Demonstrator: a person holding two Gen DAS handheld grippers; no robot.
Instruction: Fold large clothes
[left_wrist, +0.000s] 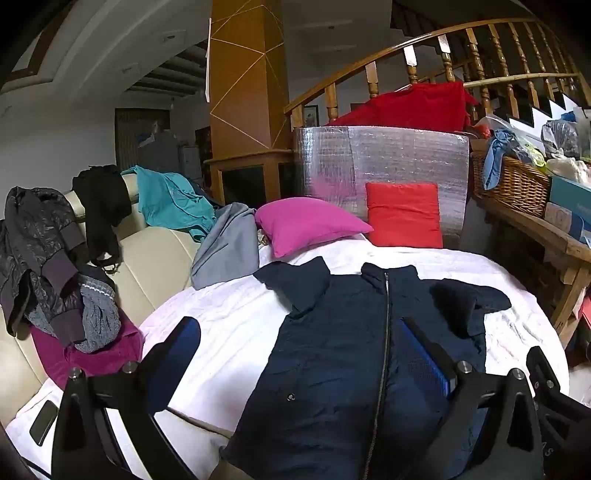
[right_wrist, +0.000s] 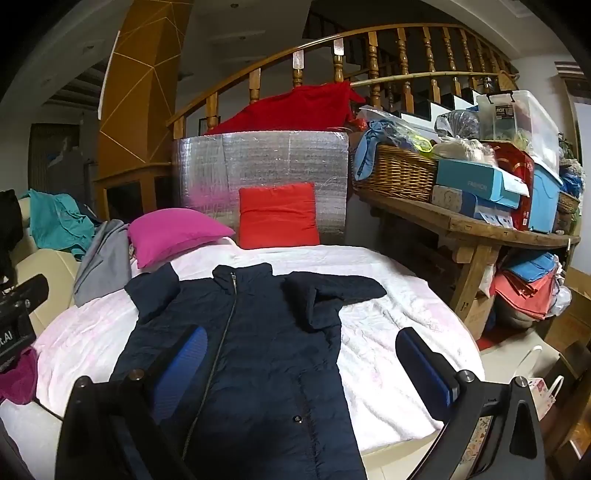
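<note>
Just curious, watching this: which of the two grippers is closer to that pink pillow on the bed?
Probably the left. The left gripper hangs over the navy jacket's left half, on the pink pillow's side. The right gripper hangs over the jacket's right half, farther across the white sheet. Both are open.

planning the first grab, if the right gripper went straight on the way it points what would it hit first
Probably the dark navy zip-up quilted jacket spread on the white sheet. The open right gripper points at its body near the folded-in sleeve; the height above it is unclear.

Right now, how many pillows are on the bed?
2. The pink pillow lies at the far left of the bed; the red pillow stands beside it, against the silver board. More could be hidden.
</note>
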